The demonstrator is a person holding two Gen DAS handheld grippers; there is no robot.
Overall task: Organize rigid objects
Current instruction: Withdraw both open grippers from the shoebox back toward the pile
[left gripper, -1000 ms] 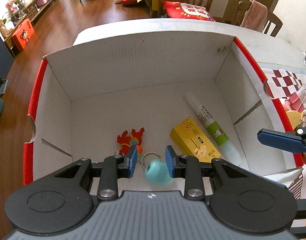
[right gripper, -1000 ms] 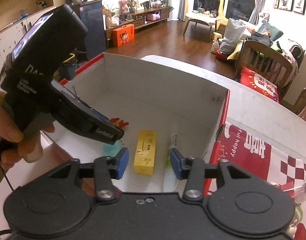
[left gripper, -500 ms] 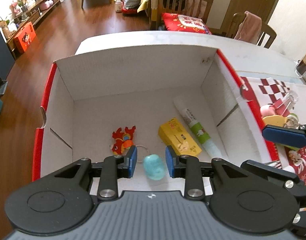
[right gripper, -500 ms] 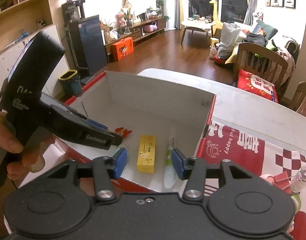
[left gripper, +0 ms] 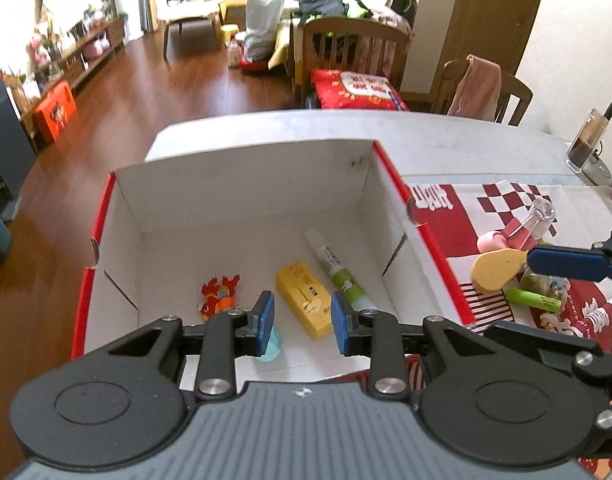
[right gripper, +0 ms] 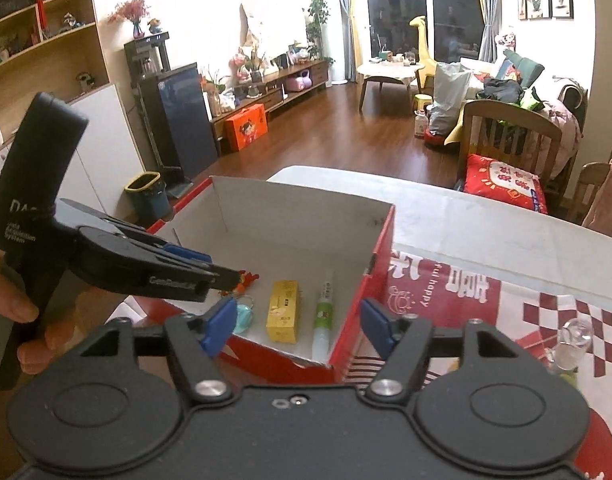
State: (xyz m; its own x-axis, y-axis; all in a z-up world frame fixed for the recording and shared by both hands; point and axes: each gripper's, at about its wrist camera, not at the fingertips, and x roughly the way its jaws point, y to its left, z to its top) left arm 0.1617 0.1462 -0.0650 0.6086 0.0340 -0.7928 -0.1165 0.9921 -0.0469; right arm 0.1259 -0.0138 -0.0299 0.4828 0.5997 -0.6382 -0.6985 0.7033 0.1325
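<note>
A red-and-white cardboard box [left gripper: 242, 176] holds a red toy figure [left gripper: 219, 295], a teal keychain piece [left gripper: 271, 347], a yellow carton [left gripper: 304, 300] and a white-green tube [left gripper: 338, 271]. My left gripper [left gripper: 302, 322] is open and empty above the box's near edge. My right gripper [right gripper: 296, 328] is open and empty above the box's near right corner [right gripper: 358, 280]. Loose objects lie on the red patterned cloth [left gripper: 506, 200]: a yellow piece [left gripper: 496, 268], a green tube [left gripper: 532, 299], a clear bottle [left gripper: 536, 220].
The white table [left gripper: 426, 136] carries the box and cloth. A glass jar [left gripper: 586, 144] stands at its far right. Wooden chairs [left gripper: 354, 52] stand behind the table. The left gripper's body [right gripper: 106, 256] reaches over the box in the right wrist view.
Both grippers have pulled up and back from the box. The teal keychain piece stays in the box. The right gripper's jaws have opened wider.
</note>
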